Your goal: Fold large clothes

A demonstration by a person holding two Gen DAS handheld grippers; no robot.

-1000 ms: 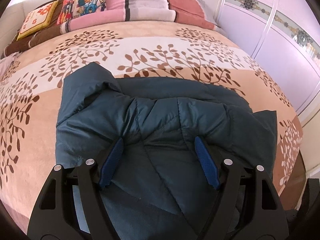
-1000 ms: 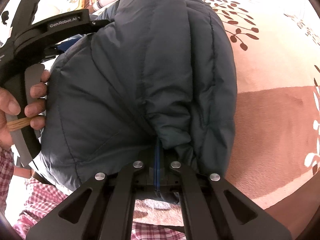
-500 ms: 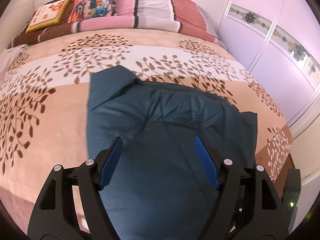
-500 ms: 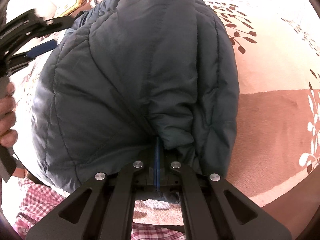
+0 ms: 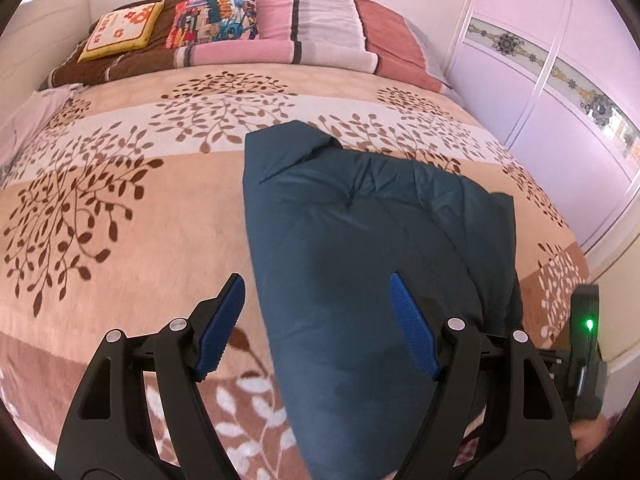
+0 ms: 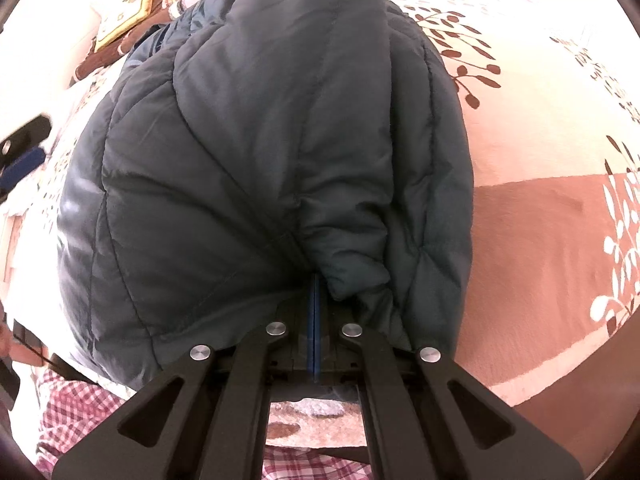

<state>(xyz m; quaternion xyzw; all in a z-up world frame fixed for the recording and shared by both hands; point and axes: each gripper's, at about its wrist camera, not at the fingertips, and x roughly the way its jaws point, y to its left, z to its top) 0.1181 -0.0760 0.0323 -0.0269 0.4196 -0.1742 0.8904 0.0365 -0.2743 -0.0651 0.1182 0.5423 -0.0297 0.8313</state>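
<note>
My right gripper (image 6: 315, 308) is pinched shut on the near hem of the jacket (image 5: 360, 240), its blue pads pressed flat together with only a thin bite of fabric that I judge sits between them, and that is my main worry: the shell looks slick and the padding springy, so a pull could slide the hem out and let the fold bounce open. My left gripper (image 5: 320, 320) has its jaws apart and holds nothing; it hangs over the jacket's near left edge, one pad over the bedspread (image 5: 120, 220) and one over the cloth, so closing here could catch the blanket's pile along with the jacket, or miss the edge. The jacket itself is a dark teal quilted puffer, lying on the near right part of the bed, well short of the pillows (image 5: 280, 24) at the far end. It is doubled into a rough oblong, puffy and rounded, with creases bunching toward my right grip and one flat corner pointing far-left.
</note>
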